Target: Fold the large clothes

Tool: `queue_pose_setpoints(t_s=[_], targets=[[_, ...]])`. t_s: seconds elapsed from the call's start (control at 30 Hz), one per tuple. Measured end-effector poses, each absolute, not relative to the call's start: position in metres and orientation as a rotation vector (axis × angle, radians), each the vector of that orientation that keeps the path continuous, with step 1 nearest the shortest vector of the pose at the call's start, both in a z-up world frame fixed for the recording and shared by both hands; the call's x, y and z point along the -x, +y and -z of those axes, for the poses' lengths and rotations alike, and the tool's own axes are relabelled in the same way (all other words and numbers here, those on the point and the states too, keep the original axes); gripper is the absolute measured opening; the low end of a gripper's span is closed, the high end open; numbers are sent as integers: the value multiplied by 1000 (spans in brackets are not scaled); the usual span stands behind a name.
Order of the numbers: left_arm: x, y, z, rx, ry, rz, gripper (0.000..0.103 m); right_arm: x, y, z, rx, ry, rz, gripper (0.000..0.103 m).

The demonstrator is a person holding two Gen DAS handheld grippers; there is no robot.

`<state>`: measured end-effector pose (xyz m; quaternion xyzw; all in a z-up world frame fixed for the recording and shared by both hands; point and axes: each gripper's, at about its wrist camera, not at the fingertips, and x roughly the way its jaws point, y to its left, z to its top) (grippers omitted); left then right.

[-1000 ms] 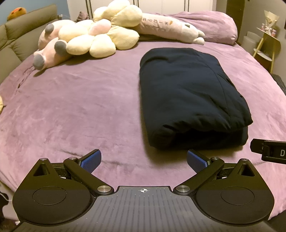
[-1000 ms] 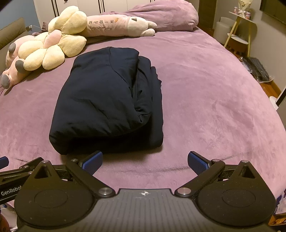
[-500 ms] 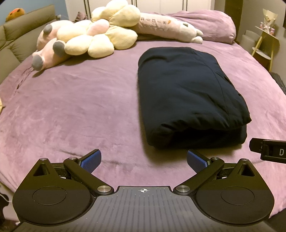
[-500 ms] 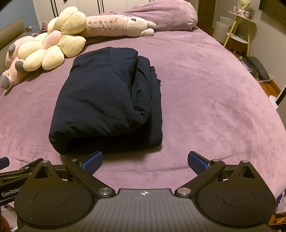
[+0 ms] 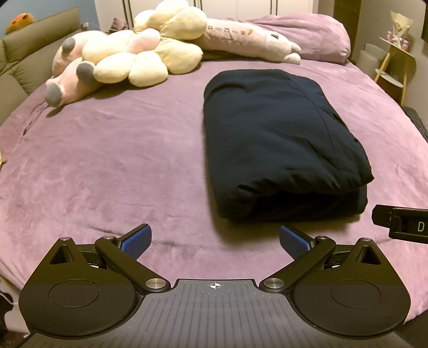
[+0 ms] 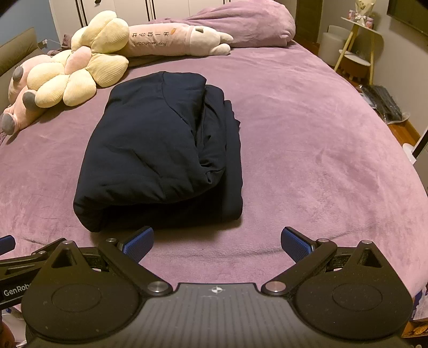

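Note:
A dark navy garment (image 5: 278, 139) lies folded into a thick rectangular bundle on the purple bed cover (image 5: 107, 150); it also shows in the right wrist view (image 6: 160, 150). My left gripper (image 5: 215, 241) is open and empty, just short of the bundle's near left corner. My right gripper (image 6: 216, 241) is open and empty, just short of the bundle's near right corner. Both hover over the bed's front part, apart from the cloth. Part of the right gripper shows at the right edge of the left wrist view (image 5: 401, 223).
Yellow flower and pink plush toys (image 5: 128, 59) lie at the back left, with a long pink plush pillow (image 6: 176, 40) and a purple duvet heap (image 6: 254, 24) behind. A sofa (image 5: 24, 61) stands left; a small side table (image 6: 355, 53) stands right of the bed.
Both views have shifted only slightly; the garment looks marginally higher and nearer in the frames. Both grippers stay open and empty.

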<state>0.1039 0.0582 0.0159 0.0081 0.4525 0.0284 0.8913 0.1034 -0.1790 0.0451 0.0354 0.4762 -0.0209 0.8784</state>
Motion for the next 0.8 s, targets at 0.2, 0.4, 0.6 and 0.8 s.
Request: queue_pose_setpoints(t_s=[0.2, 0.4, 0.6, 0.8], targets=[[-105, 58, -16, -19, 941, -51, 103, -103, -179, -45, -74, 995, 42, 101], [-104, 59, -16, -22, 943, -48, 103, -103, -180, -46, -75, 993, 42, 101], [-105, 58, -16, -21, 943, -47, 103, -102, -179, -46, -75, 992, 43, 101], [-104, 58, -16, -22, 943, -46, 103, -102, -179, -46, -74, 991, 42, 101]])
